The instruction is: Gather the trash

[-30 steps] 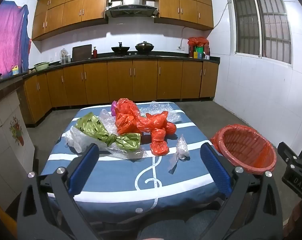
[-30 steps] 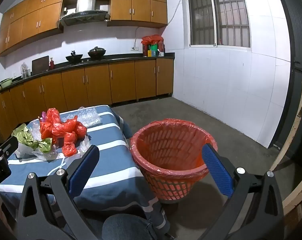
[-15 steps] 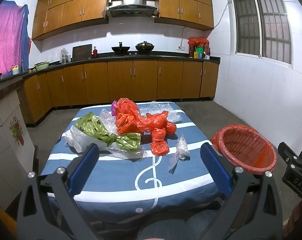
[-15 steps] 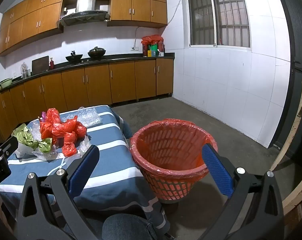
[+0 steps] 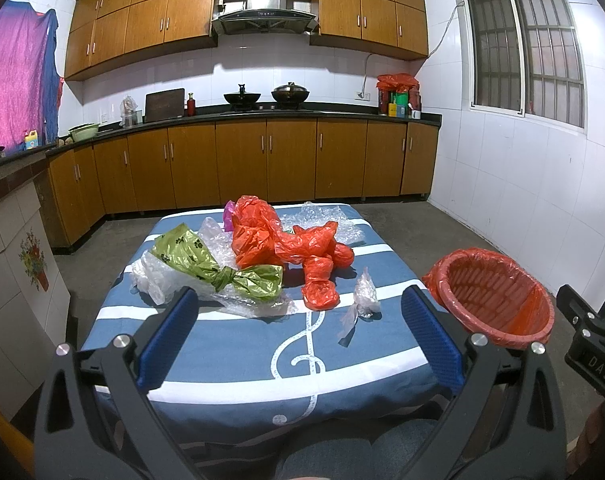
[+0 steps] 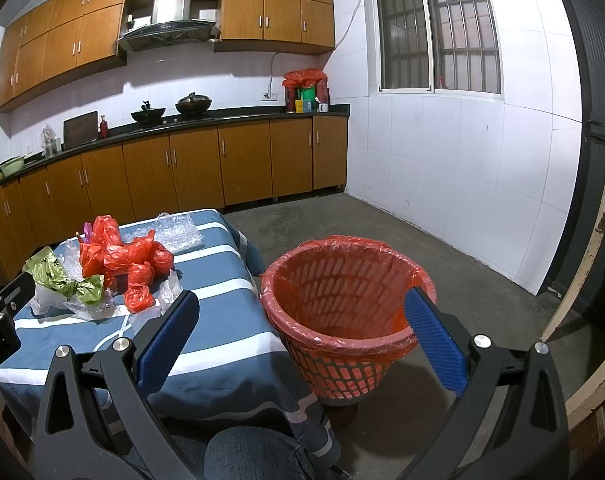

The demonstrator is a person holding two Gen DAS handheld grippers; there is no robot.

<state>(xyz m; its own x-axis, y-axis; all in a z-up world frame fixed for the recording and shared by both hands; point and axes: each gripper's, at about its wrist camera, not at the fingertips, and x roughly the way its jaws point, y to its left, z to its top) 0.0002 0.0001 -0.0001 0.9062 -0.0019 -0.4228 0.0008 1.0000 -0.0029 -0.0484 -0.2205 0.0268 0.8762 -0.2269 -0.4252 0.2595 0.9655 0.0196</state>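
The left claw (image 5: 298, 336) is released, its blue pads spread wide with nothing between them, and hovers over the near edge of the counter (image 5: 230, 344), which carries a blue cloth with white stripes. From this claw, the nearest trash is a small clear plastic wrapper (image 5: 362, 294) at about 1 o'clock, lying apart from the main heap. Beyond it, at 12 o'clock, lies a small knotted orange bag (image 5: 320, 294) and behind that the larger orange bags (image 5: 278, 238). At 11 o'clock lies a green bag (image 5: 218, 268) tied at its middle; its long axis runs from 10 o'clock toward 4 o'clock, across the claw's opening. Clear film and bubble wrap (image 5: 326, 222) lie under and behind the heap.

The right claw (image 6: 300, 330) is likewise released and empty. It faces the orange lined waste basket (image 6: 342, 300), which stands on the floor at its 12 o'clock, just beside the counter's right edge; the heap lies at its 10 o'clock, well apart.

Judgement: the left claw is nearer every piece of trash, so the first pick falls to it. No trash shows in the basket.
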